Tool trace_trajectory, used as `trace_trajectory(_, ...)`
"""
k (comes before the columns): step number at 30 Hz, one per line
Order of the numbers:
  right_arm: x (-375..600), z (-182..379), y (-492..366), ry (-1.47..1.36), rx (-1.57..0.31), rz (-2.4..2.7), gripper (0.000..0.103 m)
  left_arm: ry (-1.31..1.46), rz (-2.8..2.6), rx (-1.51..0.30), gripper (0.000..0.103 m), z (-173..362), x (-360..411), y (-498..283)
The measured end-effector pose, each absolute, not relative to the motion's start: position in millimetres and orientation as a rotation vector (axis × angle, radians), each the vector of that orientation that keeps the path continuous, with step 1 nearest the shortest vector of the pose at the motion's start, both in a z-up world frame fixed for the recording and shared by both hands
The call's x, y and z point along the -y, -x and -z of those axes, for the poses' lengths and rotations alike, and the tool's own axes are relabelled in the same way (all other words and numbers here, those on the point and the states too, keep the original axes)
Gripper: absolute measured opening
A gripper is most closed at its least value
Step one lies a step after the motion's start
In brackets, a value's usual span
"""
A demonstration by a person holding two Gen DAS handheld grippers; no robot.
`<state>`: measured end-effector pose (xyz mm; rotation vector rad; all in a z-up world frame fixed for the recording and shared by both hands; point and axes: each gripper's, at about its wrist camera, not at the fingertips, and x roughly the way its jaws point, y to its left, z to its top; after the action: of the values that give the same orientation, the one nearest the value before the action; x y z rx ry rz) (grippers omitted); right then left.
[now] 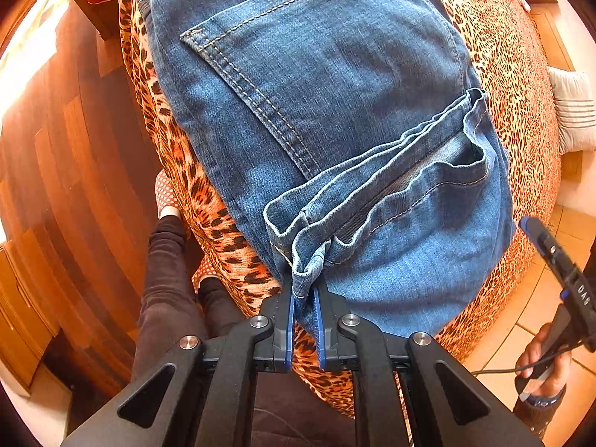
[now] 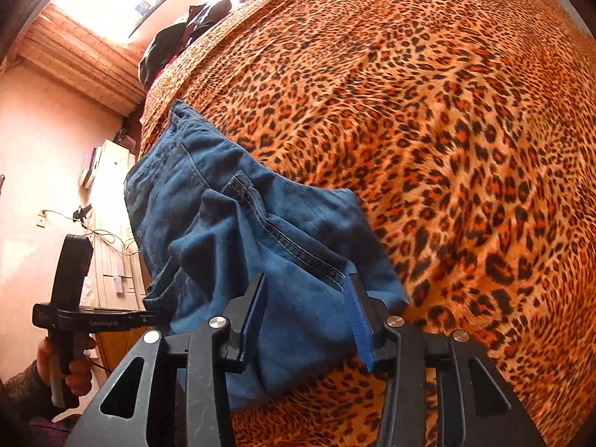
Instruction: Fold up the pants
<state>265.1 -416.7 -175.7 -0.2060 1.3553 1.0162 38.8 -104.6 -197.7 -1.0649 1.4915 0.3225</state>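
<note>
Left wrist: left gripper (image 1: 304, 290) pinches jeans (image 1: 335, 111) hem; right gripper (image 2: 309, 294) spread apart over them

Pants (image 1: 335, 111) lie on the bed (image 2: 447, 130) near its edge, left gripper (image 1: 304, 290) at their hem

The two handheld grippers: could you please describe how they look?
Both the left gripper and right gripper are matte black, with blue-padded jaws, triangular cutouts and silver pivot bolts. Each carries white lettering on its body and a pistol-style handle; a thin black cable trails from the right one.
</note>
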Motion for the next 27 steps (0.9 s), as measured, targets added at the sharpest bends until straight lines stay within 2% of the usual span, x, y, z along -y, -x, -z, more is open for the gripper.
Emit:
trace_trajectory(7, 451, 219, -271, -0.103, -1.495, -0.903, 0.046, 1.071, -0.327, -1.5, 0.01, 201, 104, -39)
trace_trajectory(8, 450, 220, -271, -0.129, -1.474, -0.907, 0.026, 1.063, -0.33, -1.501, 0.01, 201, 104, -40)
trace_trajectory(9, 446, 216, -271, -0.133, -1.442, -0.909, 0.013, 1.05, -0.332, -1.501, 0.01, 199, 105, -41)
trace_trajectory(11, 444, 212, -280, -0.168, -1.4, -0.91, 0.013, 1.007, -0.343, -1.503, 0.012, 195, 108, -45)
trace_trajectory(13, 442, 221, -288, -0.191, -1.464, -0.891, 0.013, 1.017, -0.353, -1.513, 0.012, 195, 111, -46)
trace_trajectory(17, 436, 210, -280, -0.084, -1.446, -0.939, 0.019, 1.206, -0.191, -1.462, 0.013, 174, 125, -32)
trace_trajectory(20, 440, 205, -276, -0.079, -1.439, -0.951, 0.023, 1.232, -0.09, -1.491, 0.038, 168, 152, -32)
trace_trajectory(27, 454, 200, -279, -0.104, -1.428, -0.948, 0.024, 1.223, -0.02, -1.627, 0.038, 199, 198, -62)
